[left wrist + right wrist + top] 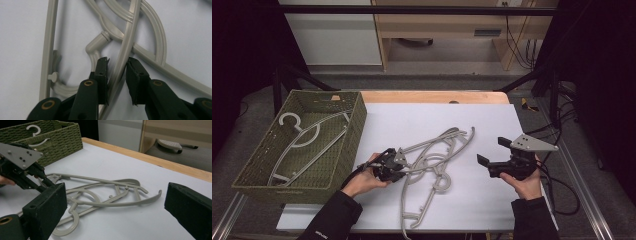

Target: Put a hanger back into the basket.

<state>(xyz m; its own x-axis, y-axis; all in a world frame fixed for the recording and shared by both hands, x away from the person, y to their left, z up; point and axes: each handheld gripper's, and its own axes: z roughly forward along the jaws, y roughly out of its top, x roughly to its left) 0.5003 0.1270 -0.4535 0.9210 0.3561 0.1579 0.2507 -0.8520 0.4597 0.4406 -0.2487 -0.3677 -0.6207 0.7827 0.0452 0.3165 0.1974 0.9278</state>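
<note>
At far left I see the basket [354,125] with one hanger inside. My left gripper [391,167] has narrowed around a bar of the tangled hangers [437,155] on the tabletop [492,125], one pad touching, ready for lifting. My right gripper [492,155] hovers wide open, clear.

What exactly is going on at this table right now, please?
A person is sorting grey hangers. The left gripper has its jaws around one bar of the tangled hangers on the white table, one pad touching it. The right gripper waits open. One hanger already lies in the green basket.
</note>
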